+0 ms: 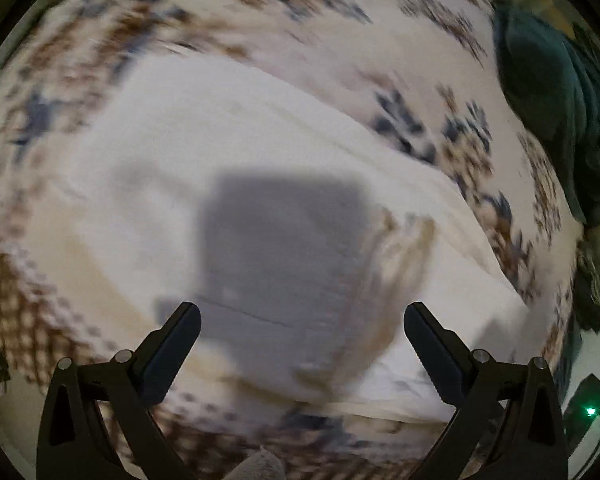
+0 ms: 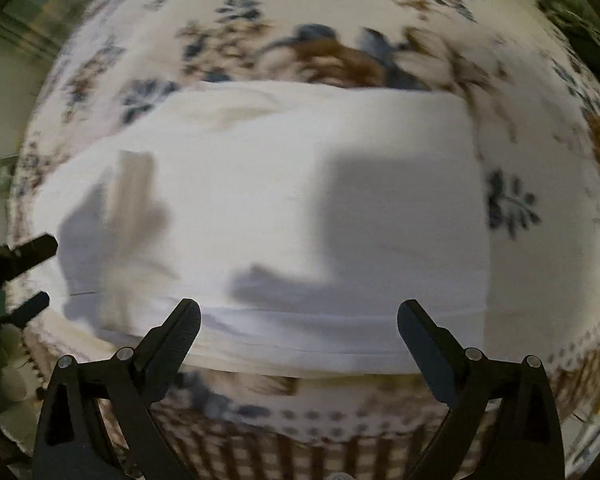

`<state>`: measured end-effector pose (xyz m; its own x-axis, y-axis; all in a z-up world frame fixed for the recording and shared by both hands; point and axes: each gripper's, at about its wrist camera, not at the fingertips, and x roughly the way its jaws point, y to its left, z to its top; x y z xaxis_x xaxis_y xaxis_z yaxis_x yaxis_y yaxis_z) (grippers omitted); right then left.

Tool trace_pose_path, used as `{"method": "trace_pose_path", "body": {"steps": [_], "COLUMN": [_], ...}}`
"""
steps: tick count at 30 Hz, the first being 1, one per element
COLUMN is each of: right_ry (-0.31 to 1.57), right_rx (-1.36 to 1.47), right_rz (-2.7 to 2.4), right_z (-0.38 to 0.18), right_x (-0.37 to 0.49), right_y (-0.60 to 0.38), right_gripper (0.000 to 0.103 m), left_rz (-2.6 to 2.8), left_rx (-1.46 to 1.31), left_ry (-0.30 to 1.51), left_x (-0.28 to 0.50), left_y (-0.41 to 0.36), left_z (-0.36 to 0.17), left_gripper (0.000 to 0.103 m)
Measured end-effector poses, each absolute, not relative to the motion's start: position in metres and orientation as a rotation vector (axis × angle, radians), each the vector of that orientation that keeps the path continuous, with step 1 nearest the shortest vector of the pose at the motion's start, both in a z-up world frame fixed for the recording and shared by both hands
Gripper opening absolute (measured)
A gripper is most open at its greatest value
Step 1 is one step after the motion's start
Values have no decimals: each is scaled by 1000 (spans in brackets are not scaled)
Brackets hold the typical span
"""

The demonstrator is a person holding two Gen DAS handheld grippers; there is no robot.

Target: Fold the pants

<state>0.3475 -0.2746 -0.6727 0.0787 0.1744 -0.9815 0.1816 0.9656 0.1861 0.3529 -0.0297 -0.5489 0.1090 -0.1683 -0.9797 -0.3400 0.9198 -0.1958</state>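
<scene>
White pants (image 2: 284, 208) lie folded in a wide band on a floral bedspread (image 2: 540, 280). They also show in the left wrist view (image 1: 228, 152), blurred by motion. My left gripper (image 1: 302, 318) is open and empty, just above the pants' near part. My right gripper (image 2: 299, 314) is open and empty over the pants' near edge. The left gripper's fingers (image 2: 32, 248) show at the left edge of the right wrist view, open, beside the pants' left end. Gripper shadows fall on the cloth.
The bedspread (image 1: 420, 60) has blue and brown flowers and a checked border (image 2: 300, 456). A dark green cloth (image 1: 556, 92) lies at the right. A black device with a green light (image 1: 588, 410) sits at the lower right.
</scene>
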Motion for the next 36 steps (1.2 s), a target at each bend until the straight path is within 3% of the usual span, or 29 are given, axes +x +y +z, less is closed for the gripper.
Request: {"method": "trace_pose_path", "body": {"steps": [6, 9, 12, 18, 21, 27, 29, 36], "right_ry": [1522, 1519, 1509, 1490, 1477, 1520, 1530, 1554], "right_rx": [246, 249, 248, 237, 235, 330, 330, 282], "right_rz": [-40, -44, -44, -44, -47, -40, -39, -39], "right_z": [-686, -687, -691, -681, -674, -667, -664, -667], "right_x": [348, 348, 356, 356, 354, 347, 347, 360], "right_y": [-285, -286, -276, -274, -275, -281, -280, -262], "right_gripper": [101, 101, 101, 101, 101, 101, 101, 101], "left_rz": [122, 142, 161, 148, 75, 173, 236, 424], "left_rx": [-224, -98, -124, -212, -419, -760, -863, -1060], "left_ry": [1519, 1537, 1502, 1490, 1459, 1218, 1150, 1043], "left_x": [364, 363, 360, 358, 346, 287, 265, 249], "left_y": [-76, -84, -73, -58, -37, 56, 84, 155], "left_z": [-582, -600, -604, -599, -578, -527, -529, -571], "left_gripper": [101, 84, 80, 80, 81, 96, 101, 101]}}
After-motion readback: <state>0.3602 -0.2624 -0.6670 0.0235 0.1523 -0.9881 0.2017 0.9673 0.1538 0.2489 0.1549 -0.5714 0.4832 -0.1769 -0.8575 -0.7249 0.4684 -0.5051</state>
